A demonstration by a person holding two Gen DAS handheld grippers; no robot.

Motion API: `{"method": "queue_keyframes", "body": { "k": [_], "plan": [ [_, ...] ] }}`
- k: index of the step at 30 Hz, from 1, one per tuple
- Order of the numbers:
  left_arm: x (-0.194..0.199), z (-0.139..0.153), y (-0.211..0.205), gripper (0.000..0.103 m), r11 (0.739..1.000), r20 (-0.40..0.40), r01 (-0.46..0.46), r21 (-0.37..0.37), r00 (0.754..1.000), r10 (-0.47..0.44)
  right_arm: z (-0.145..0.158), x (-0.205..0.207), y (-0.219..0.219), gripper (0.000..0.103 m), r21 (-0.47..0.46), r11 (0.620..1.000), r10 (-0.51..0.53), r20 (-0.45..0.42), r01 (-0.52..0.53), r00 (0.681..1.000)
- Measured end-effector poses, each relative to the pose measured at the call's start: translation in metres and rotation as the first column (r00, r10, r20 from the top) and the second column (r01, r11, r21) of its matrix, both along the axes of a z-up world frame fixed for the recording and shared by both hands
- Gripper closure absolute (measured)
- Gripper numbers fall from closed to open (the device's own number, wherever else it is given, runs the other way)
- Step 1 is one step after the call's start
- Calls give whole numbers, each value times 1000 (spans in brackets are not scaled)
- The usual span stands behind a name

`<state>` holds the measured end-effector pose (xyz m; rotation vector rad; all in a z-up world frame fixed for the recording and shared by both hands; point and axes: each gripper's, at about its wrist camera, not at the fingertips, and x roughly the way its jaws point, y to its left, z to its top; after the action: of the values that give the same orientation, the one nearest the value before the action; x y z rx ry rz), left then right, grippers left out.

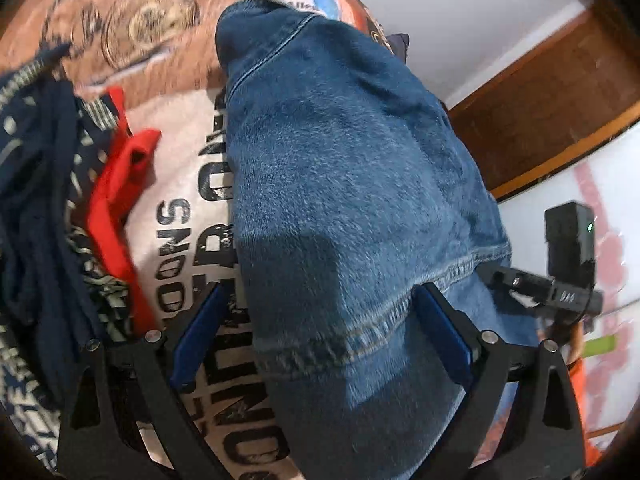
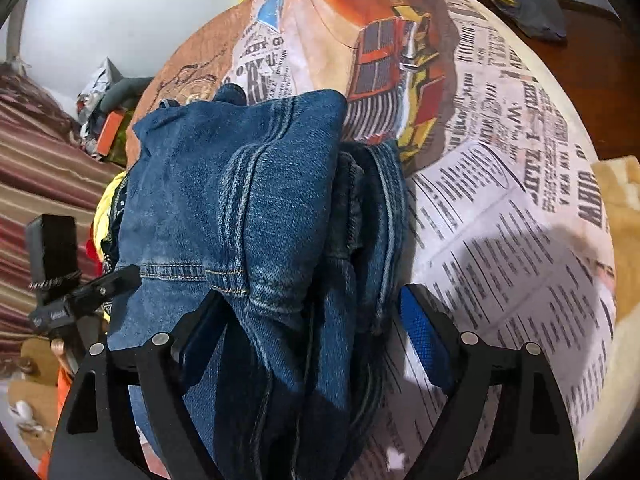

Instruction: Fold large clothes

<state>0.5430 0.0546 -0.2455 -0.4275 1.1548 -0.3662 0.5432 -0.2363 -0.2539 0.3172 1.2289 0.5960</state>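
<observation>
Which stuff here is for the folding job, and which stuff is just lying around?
For the folding job:
- blue jeans, lying on the printed bedspread
- left tool, fingers apart around the jeans
- right tool, fingers apart around the jeans

Just lying around:
- red garment
- dark blue patterned clothes
- striped cloth
- grey cloth

The folded jeans (image 1: 352,184) lie on the printed bedspread (image 2: 500,184), a clothes pile (image 1: 60,184) to their left

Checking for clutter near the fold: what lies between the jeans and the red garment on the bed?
In the left wrist view, only a bare strip of printed bedsheet separates the jeans from the red garment.
</observation>
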Motion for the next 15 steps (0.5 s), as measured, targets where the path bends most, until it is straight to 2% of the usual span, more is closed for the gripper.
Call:
{"method": "queue_keyframes", "body": {
  "k": [6,7,8,10,15],
  "plan": [
    [5,-1,-3,8,1000,15,-13,-10,1000,13,3,-2,4,22,10,1000,22,28,-23,999],
    [5,0,-4,12,1000,23,-11,-17,1000,11,4,-2,4,27,11,1000,26,36,-27,999],
    [6,1,-5,24,999,29,-3,-35,1000,4,6,-5,4,33,18,999,28,46,-29,999],
    [6,3,-7,27,999,30,-13,-39,999,14,9,-5,5,43,28,999,33,62,-35,998],
    [-3,16,-10,52,1000,61,-17,-15,998,17,23,-13,9,65,6,1000,18,112,-19,994]
  ]
}}
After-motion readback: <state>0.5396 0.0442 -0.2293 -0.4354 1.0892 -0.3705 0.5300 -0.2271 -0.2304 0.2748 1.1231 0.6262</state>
